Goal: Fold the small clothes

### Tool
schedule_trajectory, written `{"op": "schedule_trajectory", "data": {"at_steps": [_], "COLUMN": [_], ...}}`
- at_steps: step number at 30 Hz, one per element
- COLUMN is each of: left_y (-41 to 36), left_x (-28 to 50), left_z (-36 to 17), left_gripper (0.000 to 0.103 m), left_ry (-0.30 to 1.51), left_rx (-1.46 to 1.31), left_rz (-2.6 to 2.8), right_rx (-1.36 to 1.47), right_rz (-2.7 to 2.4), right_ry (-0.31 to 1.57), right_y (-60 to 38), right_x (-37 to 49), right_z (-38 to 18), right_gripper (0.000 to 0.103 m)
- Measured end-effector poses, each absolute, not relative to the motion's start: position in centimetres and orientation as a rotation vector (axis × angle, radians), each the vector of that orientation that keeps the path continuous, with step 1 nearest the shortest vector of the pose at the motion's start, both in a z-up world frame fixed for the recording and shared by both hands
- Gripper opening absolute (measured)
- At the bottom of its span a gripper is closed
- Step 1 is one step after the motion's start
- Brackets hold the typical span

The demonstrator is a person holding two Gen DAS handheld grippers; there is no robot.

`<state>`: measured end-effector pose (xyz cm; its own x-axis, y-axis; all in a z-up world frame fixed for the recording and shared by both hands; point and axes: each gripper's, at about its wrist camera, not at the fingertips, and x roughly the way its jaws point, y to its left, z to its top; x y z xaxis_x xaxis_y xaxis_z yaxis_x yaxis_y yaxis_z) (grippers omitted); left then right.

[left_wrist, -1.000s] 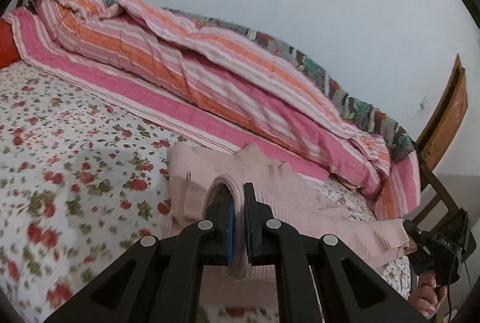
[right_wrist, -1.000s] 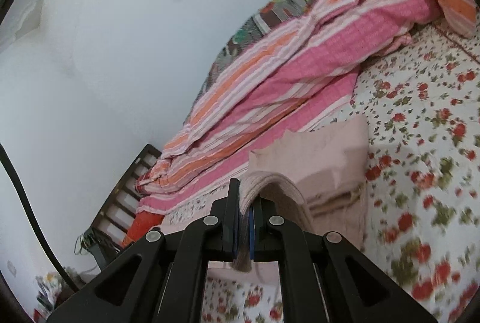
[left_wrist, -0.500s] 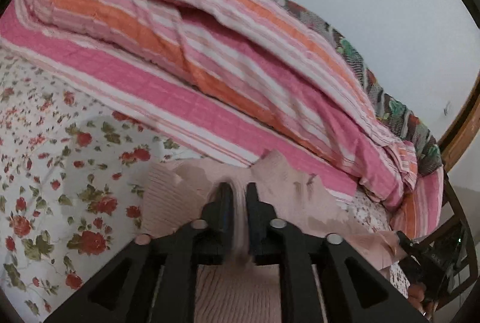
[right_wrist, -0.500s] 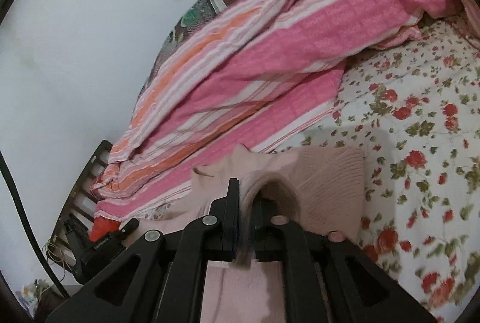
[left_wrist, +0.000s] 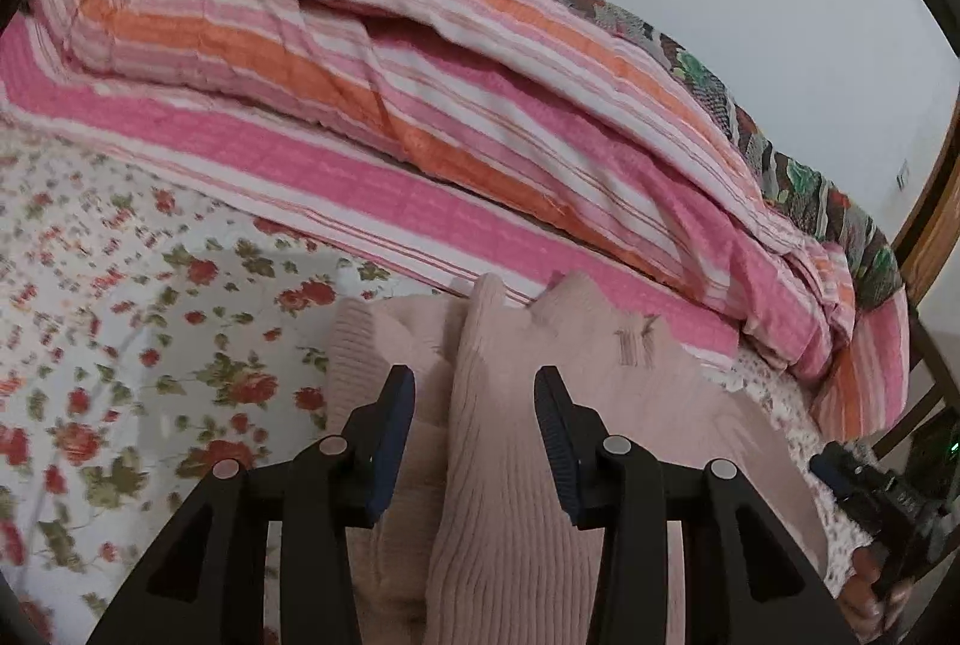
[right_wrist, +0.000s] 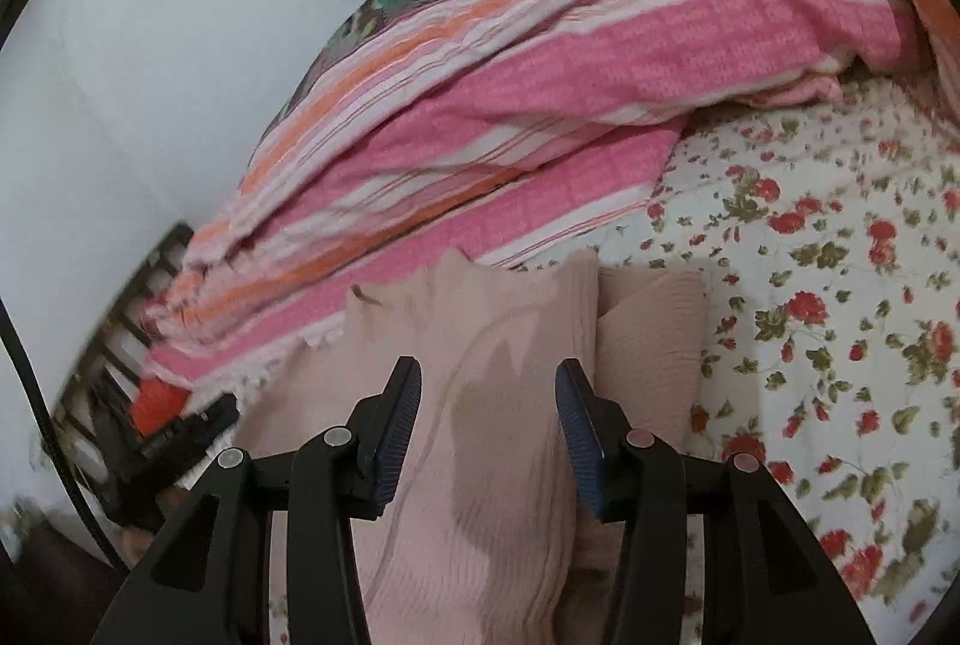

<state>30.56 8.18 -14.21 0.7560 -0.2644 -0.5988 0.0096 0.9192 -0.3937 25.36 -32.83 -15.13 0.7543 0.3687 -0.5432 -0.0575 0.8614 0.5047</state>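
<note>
Releasing the pale pink ribbed knit sweater (left_wrist: 516, 495) cleanly matters now: left gripper (left_wrist: 474, 393) and right gripper (right_wrist: 486, 387) have just been opening, so both should back straight out without snagging the folded knit lying loose between their jaws.

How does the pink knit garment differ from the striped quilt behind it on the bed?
The pink knit garment is one plain pale pink with fine ribbing; the striped quilt carries pink, orange and white bands. The garment is small and lies partly folded, fairly flat, near the grippers; the quilt is far bigger and heaped in a long bunched ridge by the wall. Both rest on the floral sheet.
</note>
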Motion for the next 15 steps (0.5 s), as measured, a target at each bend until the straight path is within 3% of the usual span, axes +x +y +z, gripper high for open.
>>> {"op": "schedule_trajectory", "data": {"at_steps": [2, 5, 10, 15], "left_y": [8.0, 7.8, 7.6, 8.5], "left_x": [29.6, 27.6, 22.7, 18.8], "left_z": [-13.7, -13.6, -13.5, -15.8], "left_gripper": [0.041, 0.054, 0.063, 0.064], "left_ry": [0.711, 0.739, 0.733, 0.755], "left_rx": [-0.365, -0.358, -0.318, -0.402], "left_rz": [-0.150, -0.188, -0.234, -0.259], "right_rx": [0.427, 0.376, 0.351, 0.359], "right_rz": [0.235, 0.242, 0.242, 0.229], "right_ry": [0.704, 0.725, 0.798, 0.818], "right_y": [-32.0, -31.3, -31.2, -31.4], "right_x": [24.5, 22.4, 18.1, 14.5], "right_z": [-14.3, -13.9, -14.8, -16.3], "right_gripper": [0.047, 0.049, 0.052, 0.053]}}
